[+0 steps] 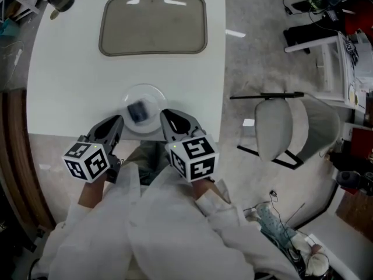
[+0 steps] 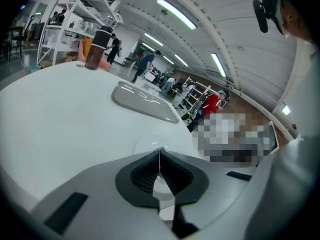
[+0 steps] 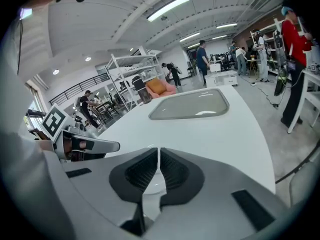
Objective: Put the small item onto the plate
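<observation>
Head view: white worktop (image 1: pixel 70 69), with a round, pale, glossy plate (image 1: pixel 149 91) close to its near edge. A small item (image 1: pixel 138 112), dark grey-blue and blocky, lies inside the plate's rim, a little left of centre. It is blurred, so I cannot tell what it is. A rounded-rectangular grey-beige tray (image 1: pixel 153 25) sits well apart at the far side and looks empty.

Left gripper (image 1: pixel 118 120): just beside the plate's left edge, at the worktop's near edge, angled downward. In its own view the jaws (image 2: pixel 159 156) are pressed together with nothing between the ribbed pads.

Right gripper (image 1: pixel 165 115): mirrors it just beside the plate's right edge. Its jaws (image 3: pixel 158 154) are likewise closed up and empty, with only a hairline seam between them.

Step in hand, as a judgement: the placement looks finished. The small item is on the plate and neither gripper holds anything, so the task reads as at or near its end.

Next move, if one is needed: nothing calls for another grasp. Both grippers should be kept off the plate's rim, since each tip is close enough that a sideways nudge could slide the plate or shift the small item. Drawing them toward the body, away from the worktop edge, would be the safe path.
</observation>
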### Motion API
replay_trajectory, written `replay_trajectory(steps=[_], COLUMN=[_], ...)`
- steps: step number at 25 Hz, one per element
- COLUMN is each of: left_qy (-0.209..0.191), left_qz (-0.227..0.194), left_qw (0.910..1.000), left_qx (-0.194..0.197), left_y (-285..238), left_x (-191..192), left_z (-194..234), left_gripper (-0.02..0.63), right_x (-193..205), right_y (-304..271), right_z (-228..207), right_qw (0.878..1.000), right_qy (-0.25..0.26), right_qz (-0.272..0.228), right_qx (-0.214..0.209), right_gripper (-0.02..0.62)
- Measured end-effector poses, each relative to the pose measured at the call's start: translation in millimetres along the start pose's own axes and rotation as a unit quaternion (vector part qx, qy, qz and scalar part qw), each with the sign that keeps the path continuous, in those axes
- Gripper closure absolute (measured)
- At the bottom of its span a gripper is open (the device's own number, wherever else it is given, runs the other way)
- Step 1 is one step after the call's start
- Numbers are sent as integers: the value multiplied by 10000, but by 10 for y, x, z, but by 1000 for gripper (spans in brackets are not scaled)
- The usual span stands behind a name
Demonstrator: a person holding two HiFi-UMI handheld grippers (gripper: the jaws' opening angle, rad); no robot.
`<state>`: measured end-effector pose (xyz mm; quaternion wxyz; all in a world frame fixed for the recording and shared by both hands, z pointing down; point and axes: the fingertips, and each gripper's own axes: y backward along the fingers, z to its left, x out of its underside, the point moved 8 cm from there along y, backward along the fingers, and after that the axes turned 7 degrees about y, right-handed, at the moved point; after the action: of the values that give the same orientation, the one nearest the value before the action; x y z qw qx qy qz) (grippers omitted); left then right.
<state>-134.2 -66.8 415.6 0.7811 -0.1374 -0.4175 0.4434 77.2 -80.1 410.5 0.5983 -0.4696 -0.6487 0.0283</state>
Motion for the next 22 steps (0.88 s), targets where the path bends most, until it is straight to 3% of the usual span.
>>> replay_trajectory(steps=[14, 19, 22], left_qy=[232, 210, 210], left_qz=[261, 416, 452], left_qw=[9987, 9981, 9978], left_qx=[-383, -400, -431], left_y=[-92, -168, -210], left_x=[115, 133, 133], left_z=[273, 317, 291], left_gripper=[590, 545, 524], right_x=[218, 241, 252], right_y=[-135, -190, -204], right_z=[-85, -95, -112], right_qw=[9988, 9988, 9984], right_qy=[-441, -375, -394], right_qz=[224, 300, 395], right_qx=[47, -18, -65], right_gripper=[577, 574, 515])
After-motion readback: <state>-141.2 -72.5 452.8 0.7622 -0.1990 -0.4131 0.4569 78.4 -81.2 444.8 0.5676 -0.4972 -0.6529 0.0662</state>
